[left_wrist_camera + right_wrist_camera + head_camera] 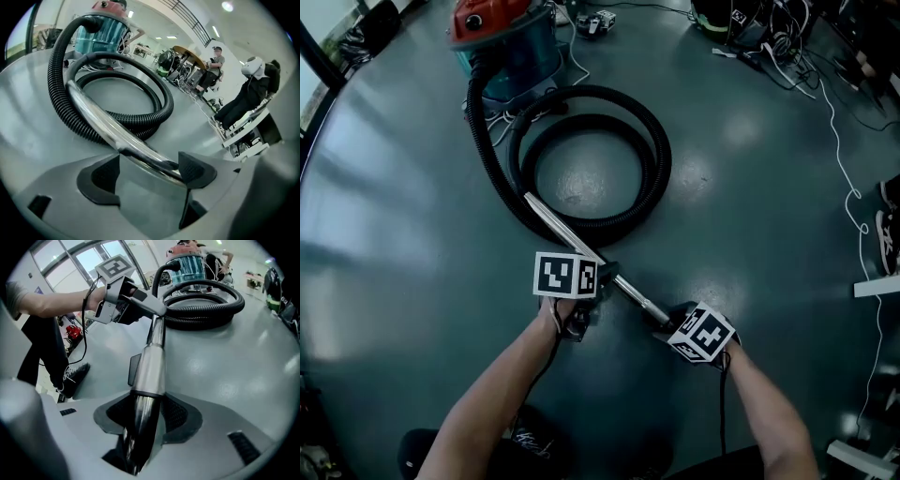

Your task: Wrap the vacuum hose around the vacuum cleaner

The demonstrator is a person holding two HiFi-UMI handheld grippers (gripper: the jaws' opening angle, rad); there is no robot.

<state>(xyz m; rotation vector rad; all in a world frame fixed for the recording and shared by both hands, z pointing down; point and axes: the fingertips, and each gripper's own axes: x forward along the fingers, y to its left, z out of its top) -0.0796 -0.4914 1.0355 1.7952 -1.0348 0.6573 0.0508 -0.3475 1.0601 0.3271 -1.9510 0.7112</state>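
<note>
A teal vacuum cleaner with a red top stands at the far side of the floor. Its black ribbed hose lies coiled in loops in front of it and ends in a shiny metal wand. My left gripper sits at the wand's middle with its jaws wide open. In the left gripper view the wand runs across the gap, close to the right pad and well off the left pad. My right gripper is shut on the wand's near end.
Tangled cables and gear lie at the back right, and a thin white cord trails down the right side. A shoe is at the right edge. A person stands far off by tables.
</note>
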